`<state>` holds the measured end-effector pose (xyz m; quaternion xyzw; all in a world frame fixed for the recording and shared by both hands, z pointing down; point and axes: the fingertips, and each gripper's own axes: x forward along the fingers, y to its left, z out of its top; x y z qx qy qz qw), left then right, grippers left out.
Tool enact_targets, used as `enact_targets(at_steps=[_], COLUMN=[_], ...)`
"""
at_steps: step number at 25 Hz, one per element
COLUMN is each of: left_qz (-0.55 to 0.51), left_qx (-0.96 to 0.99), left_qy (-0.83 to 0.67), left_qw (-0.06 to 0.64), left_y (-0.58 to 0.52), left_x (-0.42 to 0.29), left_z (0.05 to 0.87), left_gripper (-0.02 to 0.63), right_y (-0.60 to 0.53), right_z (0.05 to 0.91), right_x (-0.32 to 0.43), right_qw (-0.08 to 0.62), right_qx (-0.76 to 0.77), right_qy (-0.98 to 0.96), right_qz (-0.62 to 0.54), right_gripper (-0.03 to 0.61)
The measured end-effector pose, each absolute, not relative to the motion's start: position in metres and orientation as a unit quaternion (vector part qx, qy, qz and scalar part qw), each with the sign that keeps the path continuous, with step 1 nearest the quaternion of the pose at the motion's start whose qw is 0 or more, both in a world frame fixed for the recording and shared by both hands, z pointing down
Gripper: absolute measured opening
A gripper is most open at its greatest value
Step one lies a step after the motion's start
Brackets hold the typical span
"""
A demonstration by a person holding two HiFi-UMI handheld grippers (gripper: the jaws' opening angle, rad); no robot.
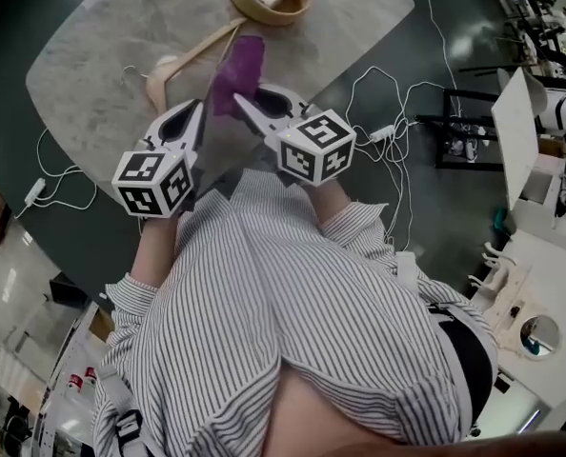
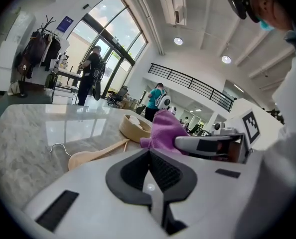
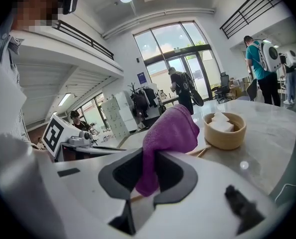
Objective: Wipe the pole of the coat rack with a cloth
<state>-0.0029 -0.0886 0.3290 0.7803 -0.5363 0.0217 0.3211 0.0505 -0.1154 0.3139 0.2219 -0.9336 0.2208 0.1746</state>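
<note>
Overhead, the soft purple fleece cloth (image 1: 237, 69) hangs from the right gripper (image 1: 243, 105) above the near edge of the grey marble table (image 1: 92, 84), beside a smooth curved wooden hanger (image 1: 183, 60). In the left gripper view, the left gripper (image 2: 149, 156) has its jaws together, empty. In the right gripper view, the jaws pinch only one floppy fold, which could slip free once rubbed along a pole.

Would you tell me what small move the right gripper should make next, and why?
Probably lift the right gripper and carry its cloth away from the table to look for the pole: its jaws already clamp the cloth, the left gripper is shut and empty, and no pole shows nearby.
</note>
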Motion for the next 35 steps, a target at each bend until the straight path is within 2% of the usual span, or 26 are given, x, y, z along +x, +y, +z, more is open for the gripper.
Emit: enact_targets(at_steps=[18,35], left_qz=[0.013,0.016], left_qx=[0.750,0.717], left_qy=[-0.547,-0.556], left_qw=[0.373,0.420], left_y=[-0.139,-0.184], left_x=[-0.011,-0.029], left_z=[0.358,0.400], left_gripper=[0.011,0.011], right_y=[-0.173,-0.246], right_z=[0.351,0.400], right_x=[0.046,0.029], right_qw=[0.239,0.342], right_qx=[0.192,0.155], right_qy=[-0.919,-0.907], right_qz=[0.246,0.191], right_gripper=[0.064,0.064])
